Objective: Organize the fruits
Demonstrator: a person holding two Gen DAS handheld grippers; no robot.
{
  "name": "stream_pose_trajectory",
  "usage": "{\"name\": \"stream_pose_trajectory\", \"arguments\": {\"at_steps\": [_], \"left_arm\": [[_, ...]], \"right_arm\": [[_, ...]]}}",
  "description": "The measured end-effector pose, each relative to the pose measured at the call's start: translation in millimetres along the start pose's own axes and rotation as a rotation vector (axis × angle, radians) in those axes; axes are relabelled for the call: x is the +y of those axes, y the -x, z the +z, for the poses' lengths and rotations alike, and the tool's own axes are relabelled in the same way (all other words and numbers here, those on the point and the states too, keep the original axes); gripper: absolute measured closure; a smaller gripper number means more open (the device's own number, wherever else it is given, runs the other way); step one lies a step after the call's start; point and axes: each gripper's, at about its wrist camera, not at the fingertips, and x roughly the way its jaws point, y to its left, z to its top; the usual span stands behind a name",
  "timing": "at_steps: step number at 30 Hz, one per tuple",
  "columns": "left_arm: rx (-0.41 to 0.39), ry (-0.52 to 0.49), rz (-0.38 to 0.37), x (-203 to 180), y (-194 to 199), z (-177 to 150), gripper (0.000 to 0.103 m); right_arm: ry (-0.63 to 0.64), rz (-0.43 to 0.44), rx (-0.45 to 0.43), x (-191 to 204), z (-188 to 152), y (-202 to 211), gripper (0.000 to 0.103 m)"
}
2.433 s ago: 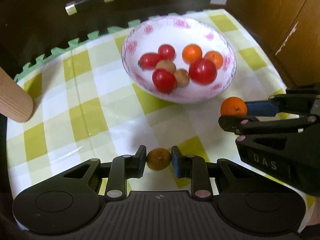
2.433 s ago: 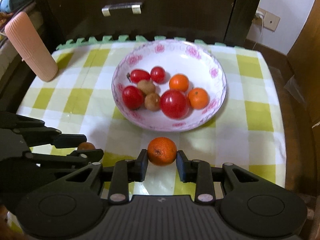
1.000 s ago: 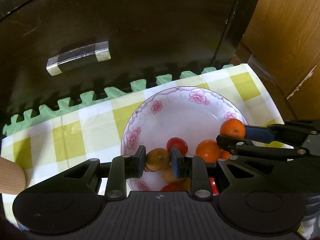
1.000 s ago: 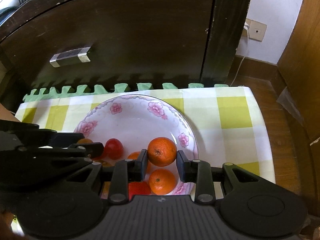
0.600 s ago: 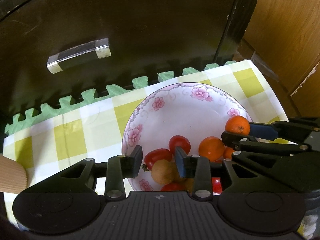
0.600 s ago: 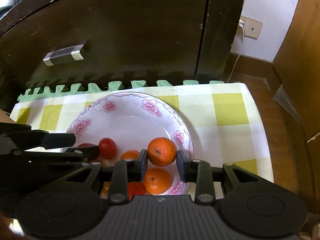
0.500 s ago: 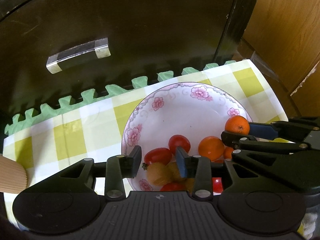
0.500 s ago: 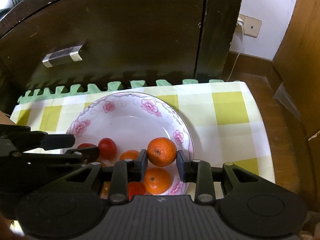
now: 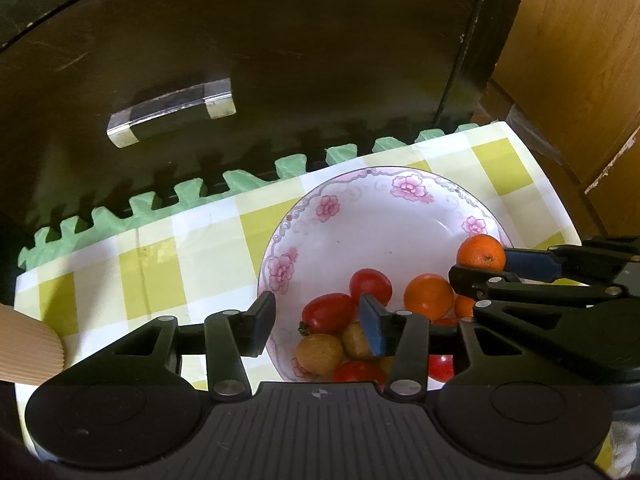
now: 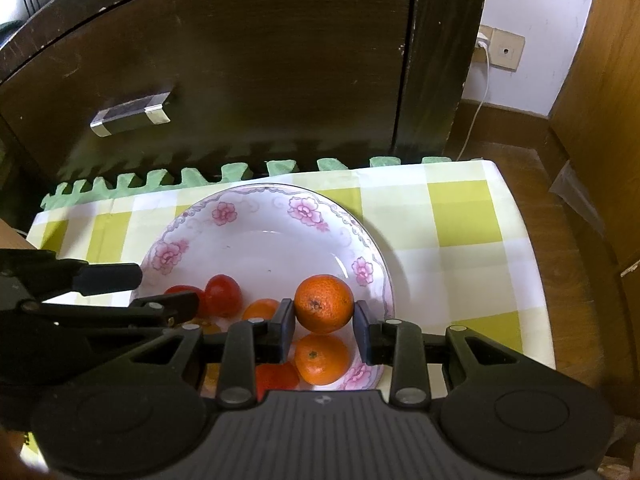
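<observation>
1. Sitting between the two fingers of the right gripper [image 10: 324,326], an orange mandarin [image 10: 324,303] is clamped on both sides and held above the right part of the floral bowl [image 10: 248,216].
2. Directly below it in the right wrist view, a second mandarin [image 10: 322,359] lies in the bowl, its lower edge cut off by the gripper body.
3. The left gripper [image 9: 318,322] stands wide open with nothing between its fingers; it hangs over the near left rim of the bowl.
4. Beneath it lie two small brown fruits [image 9: 320,353], one half hidden behind the blue pad, beside red tomatoes [image 9: 329,313] and an orange tomato [image 9: 428,297].
5. More red fruit shows only as slivers under both gripper bodies; how many pieces lie there cannot be told.
6. The bowl rests on a yellow-and-white checked cloth [image 10: 460,216] covering the bench, with a green foam mat edge [image 9: 200,192] along the far side.
7. A dark cabinet [image 10: 240,80] stands behind; a ribbed pink cylinder [image 9: 24,348] is cut off at the left.
</observation>
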Motion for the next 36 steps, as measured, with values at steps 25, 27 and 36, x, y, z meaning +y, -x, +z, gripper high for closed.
{"name": "stream_pose_trajectory", "arguments": {"at_steps": [25,27,36], "left_arm": [[-0.054,-0.002,0.059,-3,36,-17,0.033],[-0.061,-0.008,0.066,-4,39,-21,0.031],[-0.132,-0.005,0.103,-6,63,-33,0.022]], "right_arm": [[0.029,-0.028,-0.039,6,-14,43,0.061],[0.029,-0.031,-0.041,6,-17,47,0.061],[0.012,-0.026,-0.074,6,-30,69,0.060]]}}
